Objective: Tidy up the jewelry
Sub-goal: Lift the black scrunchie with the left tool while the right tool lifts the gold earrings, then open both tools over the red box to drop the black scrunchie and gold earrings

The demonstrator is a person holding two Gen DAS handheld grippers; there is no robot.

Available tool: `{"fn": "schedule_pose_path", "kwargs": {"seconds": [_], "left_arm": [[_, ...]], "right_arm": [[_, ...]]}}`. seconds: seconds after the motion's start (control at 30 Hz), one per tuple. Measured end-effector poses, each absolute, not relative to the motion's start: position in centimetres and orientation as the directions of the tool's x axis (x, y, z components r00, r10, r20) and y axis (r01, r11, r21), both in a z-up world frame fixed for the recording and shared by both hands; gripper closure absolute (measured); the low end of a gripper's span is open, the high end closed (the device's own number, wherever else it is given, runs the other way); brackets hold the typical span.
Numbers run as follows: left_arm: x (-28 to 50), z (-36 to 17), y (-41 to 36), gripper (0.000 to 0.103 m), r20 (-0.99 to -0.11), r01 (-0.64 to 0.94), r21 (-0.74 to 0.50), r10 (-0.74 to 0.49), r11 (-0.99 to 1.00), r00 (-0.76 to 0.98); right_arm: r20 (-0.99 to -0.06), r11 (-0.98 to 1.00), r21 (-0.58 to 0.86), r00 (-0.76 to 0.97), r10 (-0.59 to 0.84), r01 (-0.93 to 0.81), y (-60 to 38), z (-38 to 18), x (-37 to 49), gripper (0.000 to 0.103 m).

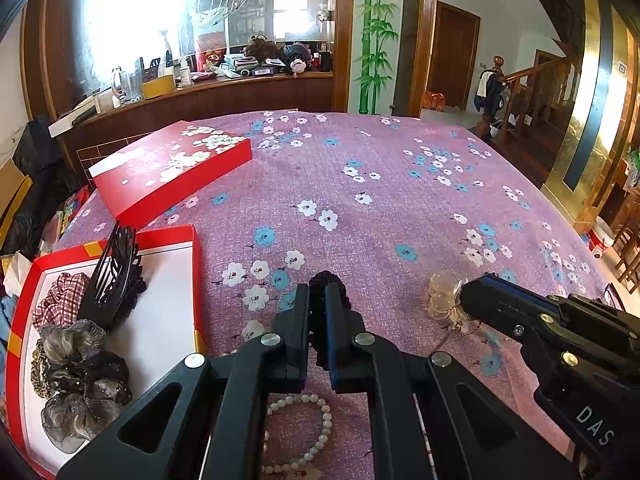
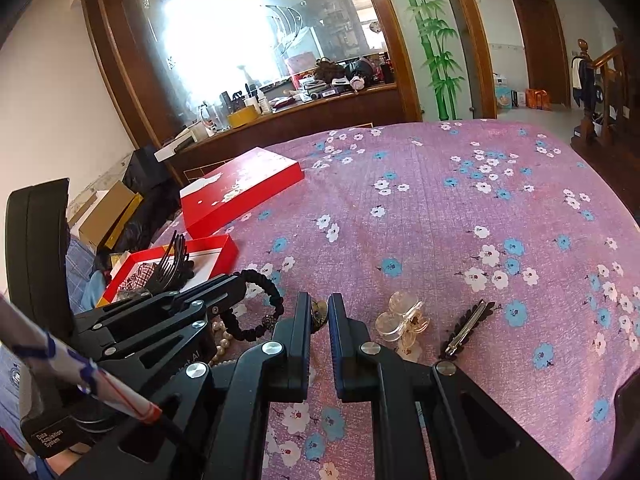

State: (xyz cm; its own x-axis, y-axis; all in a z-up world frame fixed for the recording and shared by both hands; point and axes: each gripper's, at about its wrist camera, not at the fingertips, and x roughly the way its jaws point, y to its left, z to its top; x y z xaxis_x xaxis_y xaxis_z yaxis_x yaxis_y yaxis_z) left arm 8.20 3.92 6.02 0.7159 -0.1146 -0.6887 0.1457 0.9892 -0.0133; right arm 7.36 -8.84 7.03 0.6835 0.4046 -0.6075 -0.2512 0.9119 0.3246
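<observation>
My left gripper (image 1: 318,294) is shut on a black braided hair tie (image 1: 329,282); in the right wrist view its loop (image 2: 262,304) hangs from the left gripper (image 2: 239,282) onto the cloth. A pearl bracelet (image 1: 308,428) lies under the left gripper. My right gripper (image 2: 320,302) is shut on a small gold-brown ornament (image 2: 318,314), beside a clear claw clip (image 2: 400,320) and a black lace barrette (image 2: 468,326). The open red box (image 1: 198,264) at the left holds scrunchies (image 1: 76,368) and a black claw clip (image 1: 114,276).
The red flowered box lid (image 1: 172,166) lies at the back left of the purple flowered cloth (image 1: 380,200). Behind the table is a wooden counter (image 1: 224,92) crowded with bottles and boxes. Cardboard boxes and bags stand off the table's left edge.
</observation>
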Motion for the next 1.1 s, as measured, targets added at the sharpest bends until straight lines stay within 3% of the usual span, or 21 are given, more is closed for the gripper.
{"fn": "schedule_pose_path", "kwargs": {"seconds": [0.3,0.6,0.87,1.1], "left_arm": [[8.2,6.8,4.2,0.097,-0.673,0.143,-0.027,-0.124,0.989,0.729],[5.6,10.5,7.3,0.096,-0.646,0.117,-0.126,-0.171,0.985,0.744],[0.7,12.0,16.4,0.096,-0.635,0.018,-0.147,-0.108,0.989,0.765],[-2.1,9.4,25.7,0.096,-0.668,-0.142,-0.145,0.009,0.979,0.744]], "right_arm": [[-0.6,0.928,0.287,0.711,0.367,-0.237,-8.7,7.3,7.4,0.094],[-0.57,0.936,0.279,0.747,0.342,-0.216,-8.3,9.7,5.3,0.094],[-0.568,0.891,0.32,0.687,0.453,-0.322,-4.1,11.4,3.4,0.094],[-0.602,0.859,0.304,0.615,0.509,-0.413,2.8,10.8,3.6,0.093]]}}
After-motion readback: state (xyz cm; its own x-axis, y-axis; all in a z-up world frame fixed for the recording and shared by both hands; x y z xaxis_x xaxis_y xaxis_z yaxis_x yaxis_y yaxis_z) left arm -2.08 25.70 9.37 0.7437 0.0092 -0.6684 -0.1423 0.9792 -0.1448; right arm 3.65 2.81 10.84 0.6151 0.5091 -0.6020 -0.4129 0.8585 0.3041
